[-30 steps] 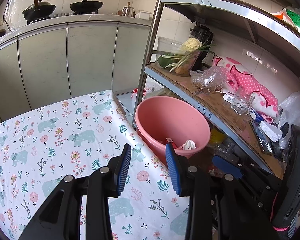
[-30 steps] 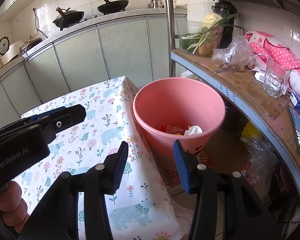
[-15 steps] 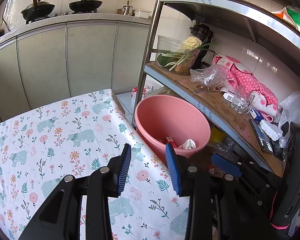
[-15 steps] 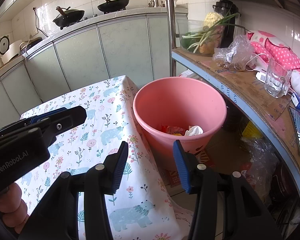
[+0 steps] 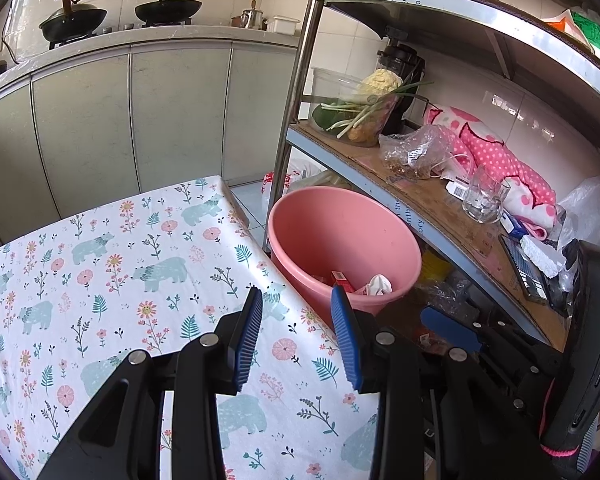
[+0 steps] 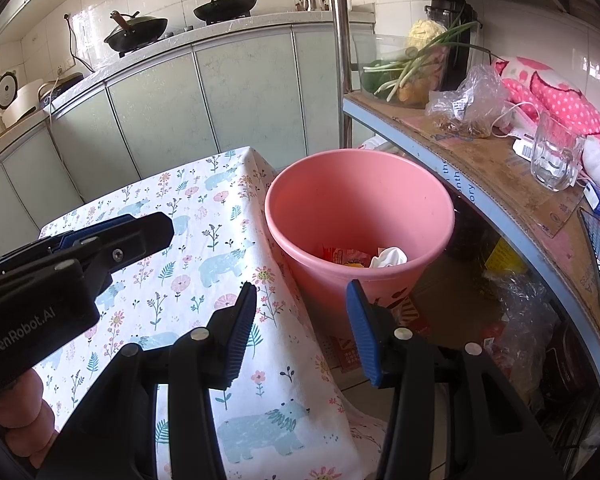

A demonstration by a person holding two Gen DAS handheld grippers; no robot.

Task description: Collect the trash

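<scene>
Trash already lies at the bottom of the pink bucket [image 6: 359,216]: a crumpled white tissue [image 6: 389,257] beside a red snack wrapper [image 6: 342,257], both loose and partly hidden by the near rim. The bucket stands on the floor, just beside the corner of the bench [image 5: 100,272] with its bear-and-flower cloth, and under the edge of the metal shelf [image 5: 440,216]. No loose litter shows on the visible part of the cloth, so the collecting looks finished or close to it.

The left hand-held gripper [image 5: 296,332] hangs over the bench corner with its blue pads parted and nothing between them. The right hand-held gripper [image 6: 302,330] points toward the bucket, likewise parted and empty.

Judging by their look, both pieces would weigh almost nothing. The tissue is soft and would crush under any pinch, so it can be taken anywhere, best on its bunched top. The wrapper is thin, glossy film, likely slippery and springy; a pinch across a crease or folded edge would hold better than one on a flat face. Neither is fragile. The bucket itself is stiff plastic, light when this empty, and its rim offers the obvious hold, though a one-sided grip could tip it.
</scene>
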